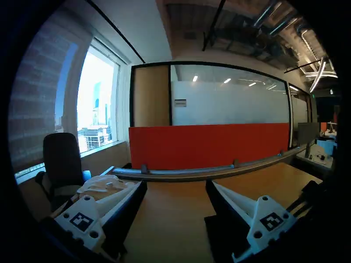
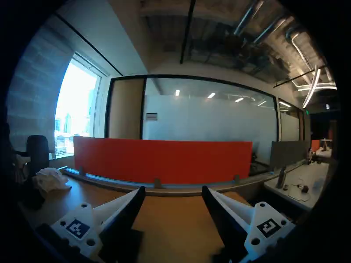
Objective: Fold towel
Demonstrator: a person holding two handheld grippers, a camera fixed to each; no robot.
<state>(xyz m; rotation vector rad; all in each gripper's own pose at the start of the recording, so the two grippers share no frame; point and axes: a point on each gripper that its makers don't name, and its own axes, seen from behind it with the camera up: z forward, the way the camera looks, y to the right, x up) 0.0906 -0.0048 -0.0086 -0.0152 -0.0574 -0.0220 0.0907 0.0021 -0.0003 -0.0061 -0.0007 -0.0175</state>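
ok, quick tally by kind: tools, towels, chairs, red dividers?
Tools: 2, the left tool and the right tool, both open
Towel: 1, crumpled on the desk
Chair: 1, black
Red divider: 1
Total: 5

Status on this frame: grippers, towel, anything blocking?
Left gripper open, empty, over desk. Right gripper open, empty. Towel crumpled on desk, off to the left, untouched. No blocker seen.

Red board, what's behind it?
A frosted glass wall and a wooden panel rise behind the red board. The board hides their lower parts and whatever stands low behind it.
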